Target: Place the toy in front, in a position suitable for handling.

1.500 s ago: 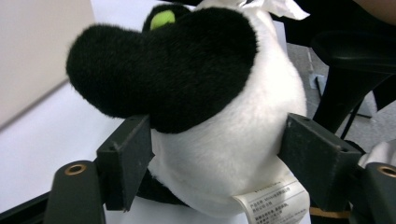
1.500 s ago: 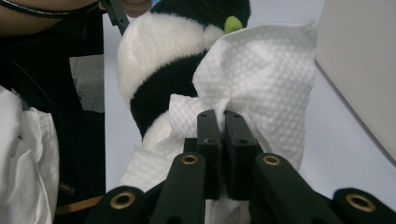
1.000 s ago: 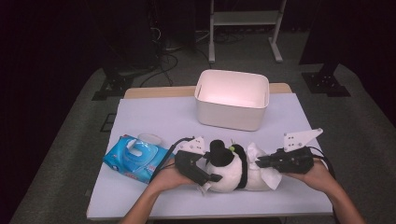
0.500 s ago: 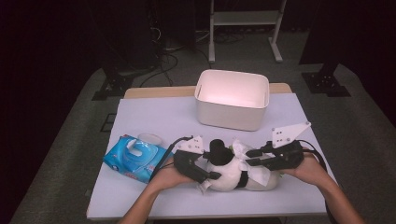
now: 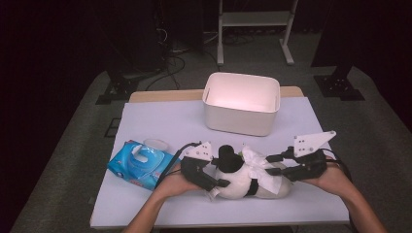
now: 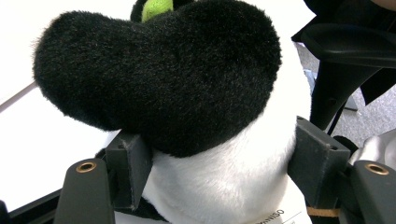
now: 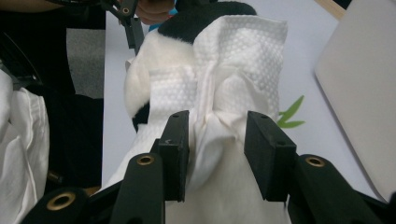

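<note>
1. Plush panda lying on its side at the near edge of the white-covered counter, between two hands
2. Left tool clamped on the panda's white body, pads pressed into the fur on both sides just under a black limb, as seen in the left gripper view
3. White embossed wipe draped over the top of the panda, bunched into a ridge in the right gripper view
4. Right tool with jaws just opened, standing apart on either side of the wipe's ridge; fold between the pads, not pinched
5. Blue pack of wet wipes to the left of the panda, near the left hand
6. White rectangular bin farther back on the counter, behind the panda and well apart from it
</note>
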Demonstrator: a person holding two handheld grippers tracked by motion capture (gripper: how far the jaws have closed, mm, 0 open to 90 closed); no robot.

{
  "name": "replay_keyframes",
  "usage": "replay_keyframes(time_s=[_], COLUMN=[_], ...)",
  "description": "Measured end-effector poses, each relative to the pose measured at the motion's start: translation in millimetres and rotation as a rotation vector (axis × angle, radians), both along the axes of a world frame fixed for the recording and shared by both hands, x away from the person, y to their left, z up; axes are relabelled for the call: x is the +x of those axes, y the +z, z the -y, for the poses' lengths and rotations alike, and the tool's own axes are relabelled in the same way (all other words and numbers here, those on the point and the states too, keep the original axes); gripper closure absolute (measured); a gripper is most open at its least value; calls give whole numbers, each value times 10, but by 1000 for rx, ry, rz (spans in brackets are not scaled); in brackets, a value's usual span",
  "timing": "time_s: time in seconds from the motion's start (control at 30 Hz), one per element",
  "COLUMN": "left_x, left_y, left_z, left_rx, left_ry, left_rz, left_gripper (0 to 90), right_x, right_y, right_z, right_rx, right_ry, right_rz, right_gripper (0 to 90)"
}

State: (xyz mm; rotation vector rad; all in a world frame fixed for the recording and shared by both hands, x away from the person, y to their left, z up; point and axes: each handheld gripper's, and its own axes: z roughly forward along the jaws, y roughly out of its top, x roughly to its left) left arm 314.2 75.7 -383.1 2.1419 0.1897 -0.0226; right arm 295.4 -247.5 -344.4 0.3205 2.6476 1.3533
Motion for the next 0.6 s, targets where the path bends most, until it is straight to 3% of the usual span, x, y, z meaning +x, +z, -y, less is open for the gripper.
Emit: replay_keyframes(time_s=[0.23,0.37,0.53,0.6], left_x=[-41,-38,-24,-29], left_y=[28,18,9,7], left_z=[29,15,-10,-16], left_rx=[15,17,17,7], left_ry=[-17,-14,-11,-11], left_rz=[33,32,26,31], left_gripper=[304,307,312,321], right_x=[92,94,58,37], right_y=[-66,-28,23,23], right_z=[-254,-328,-260,-147], right_rx=[27,32,-71,-84], right_ry=[43,63,49,35], right_rz=[10,21,37,24], right_gripper=[628,785,817,819])
